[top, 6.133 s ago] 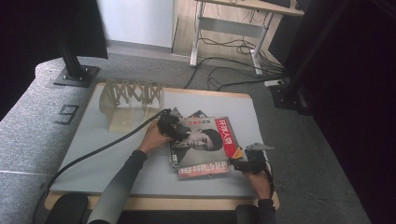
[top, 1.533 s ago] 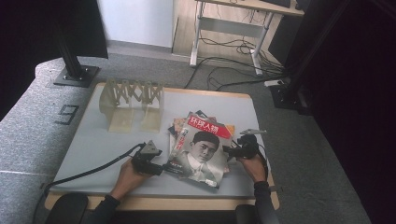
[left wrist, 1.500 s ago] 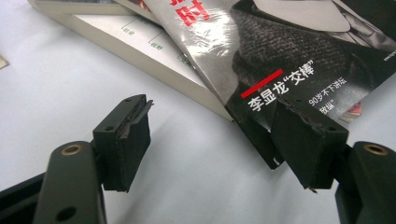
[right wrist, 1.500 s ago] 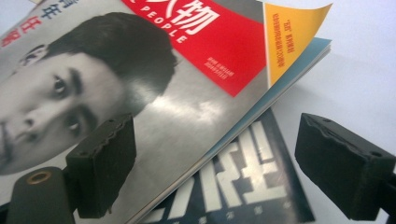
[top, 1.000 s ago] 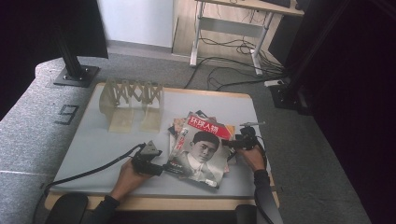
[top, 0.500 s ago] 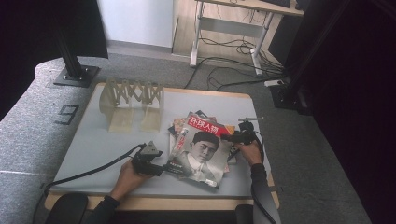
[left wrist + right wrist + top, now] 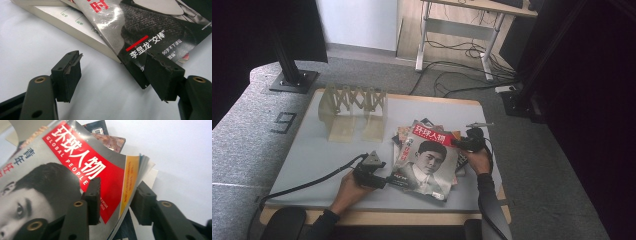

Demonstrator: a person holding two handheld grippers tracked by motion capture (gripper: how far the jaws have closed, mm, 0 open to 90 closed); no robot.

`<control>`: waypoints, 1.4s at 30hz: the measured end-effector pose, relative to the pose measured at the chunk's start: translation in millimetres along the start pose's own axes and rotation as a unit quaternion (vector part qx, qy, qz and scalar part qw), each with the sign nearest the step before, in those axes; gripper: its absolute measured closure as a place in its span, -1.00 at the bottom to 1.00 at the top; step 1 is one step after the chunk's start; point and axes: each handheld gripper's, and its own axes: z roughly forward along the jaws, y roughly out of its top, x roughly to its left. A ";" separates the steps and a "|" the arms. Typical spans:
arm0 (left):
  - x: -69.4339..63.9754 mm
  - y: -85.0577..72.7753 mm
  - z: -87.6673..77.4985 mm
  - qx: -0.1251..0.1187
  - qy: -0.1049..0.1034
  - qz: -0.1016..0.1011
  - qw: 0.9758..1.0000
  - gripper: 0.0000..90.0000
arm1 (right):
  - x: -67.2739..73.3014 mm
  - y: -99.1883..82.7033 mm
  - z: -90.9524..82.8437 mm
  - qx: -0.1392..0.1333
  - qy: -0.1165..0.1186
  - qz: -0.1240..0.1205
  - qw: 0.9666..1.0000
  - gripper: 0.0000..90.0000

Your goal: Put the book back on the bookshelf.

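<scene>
A magazine (image 7: 427,160) with a red title band and a portrait cover lies on top of a loose stack in the high view. My left gripper (image 7: 383,178) rests at its lower left corner. In the left gripper view the left gripper (image 7: 112,55) is open, and the magazine (image 7: 150,30) corner just reaches the right-hand jaw. My right gripper (image 7: 458,143) is at the top right corner. In the right gripper view the right gripper (image 7: 119,182) has just been closing around the magazine (image 7: 62,177): one jaw is over the cover, the other under the fanned pages. A gap shows between them.
A thick white book (image 7: 82,27) and dark booklets (image 7: 100,127) lie under the magazine. A folding wooden rack (image 7: 354,107) stands at the back left of the pale table (image 7: 312,155). The left gripper's cable (image 7: 307,185) trails off the front left edge.
My right gripper has gone from the magazine's right side up to its top right corner, and its jaws have narrowed around it. The left gripper, earlier at the stack's top left, holds still at the lower left.
</scene>
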 end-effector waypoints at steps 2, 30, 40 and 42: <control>0.0 0.1 0.1 0.001 0.001 0.000 1.000 -0.35 | 1.7 0.5 -1.1 0.000 -0.006 -0.005 1.000 0.53; 3.0 1.5 0.3 0.017 -0.027 0.004 0.999 -0.79 | 43.9 33.7 -48.6 -0.053 0.024 -0.059 0.997 0.89; 0.7 13.6 -3.6 0.013 -0.021 0.020 1.000 -0.68 | 58.9 40.6 -63.1 -0.072 0.029 -0.080 0.994 0.89; -1.7 20.7 -3.0 0.016 -0.020 0.033 0.999 -0.68 | 60.2 41.0 -64.7 -0.074 0.030 -0.082 0.993 0.89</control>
